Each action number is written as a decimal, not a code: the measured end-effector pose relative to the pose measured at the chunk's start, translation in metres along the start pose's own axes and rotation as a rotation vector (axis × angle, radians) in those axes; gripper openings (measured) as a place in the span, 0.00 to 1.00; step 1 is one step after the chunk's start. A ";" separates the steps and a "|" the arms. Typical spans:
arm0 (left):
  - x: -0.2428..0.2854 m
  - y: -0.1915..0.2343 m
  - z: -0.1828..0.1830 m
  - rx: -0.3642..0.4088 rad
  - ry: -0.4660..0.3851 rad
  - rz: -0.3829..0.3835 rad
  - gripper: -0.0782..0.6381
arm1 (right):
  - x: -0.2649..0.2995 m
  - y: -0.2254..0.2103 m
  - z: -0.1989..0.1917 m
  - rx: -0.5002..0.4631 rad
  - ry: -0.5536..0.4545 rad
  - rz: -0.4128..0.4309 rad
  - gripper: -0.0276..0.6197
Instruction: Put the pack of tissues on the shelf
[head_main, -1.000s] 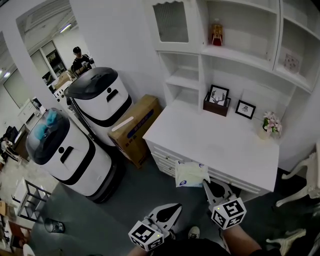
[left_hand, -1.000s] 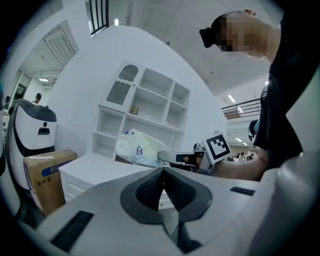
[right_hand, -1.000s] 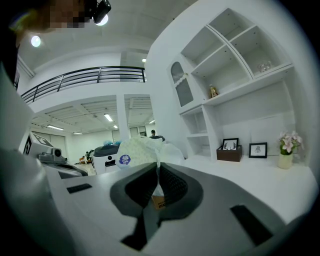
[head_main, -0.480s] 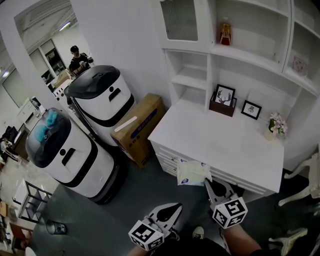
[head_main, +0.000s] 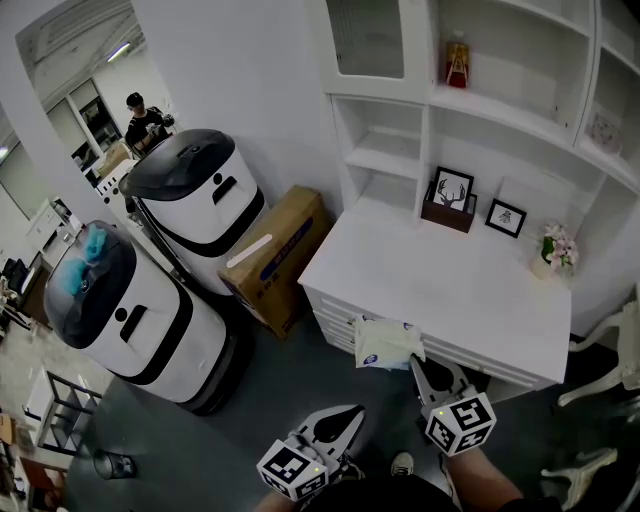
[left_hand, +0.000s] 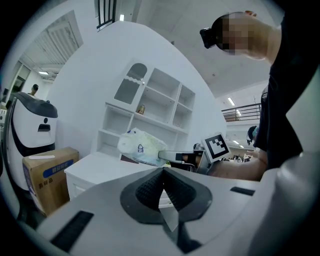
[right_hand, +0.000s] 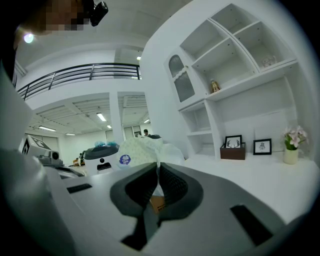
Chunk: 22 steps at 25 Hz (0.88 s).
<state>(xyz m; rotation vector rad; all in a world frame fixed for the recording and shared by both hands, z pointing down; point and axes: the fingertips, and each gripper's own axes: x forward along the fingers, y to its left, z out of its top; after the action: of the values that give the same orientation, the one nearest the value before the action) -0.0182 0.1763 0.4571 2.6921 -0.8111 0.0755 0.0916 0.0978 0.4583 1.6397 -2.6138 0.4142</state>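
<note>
Carrying step: my right tongs (head_main: 417, 362) pinch the tissues (head_main: 384, 343) by an edge, just off the table (head_main: 450, 285) front. My left tongs (head_main: 352, 412) pressed together, empty. Next, I reckon: lift to the shelf (head_main: 490, 108).

Illumination is bright, even and overhead, from ceiling strip lights (right_hand: 101, 116); shadows are soft. Both gripper views show strong fisheye curvature and dark corner vignetting.
</note>
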 end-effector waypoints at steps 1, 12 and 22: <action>-0.001 0.003 0.001 0.000 0.000 -0.002 0.12 | 0.003 0.001 0.000 0.001 0.001 -0.004 0.06; -0.014 0.045 0.008 -0.014 -0.001 -0.029 0.12 | 0.036 0.015 0.000 0.005 0.006 -0.043 0.06; -0.026 0.077 0.014 -0.013 -0.003 -0.059 0.12 | 0.063 0.028 0.001 -0.004 0.004 -0.079 0.06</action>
<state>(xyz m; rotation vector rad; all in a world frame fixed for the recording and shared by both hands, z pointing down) -0.0827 0.1251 0.4625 2.7021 -0.7297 0.0524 0.0384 0.0532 0.4617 1.7325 -2.5347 0.4080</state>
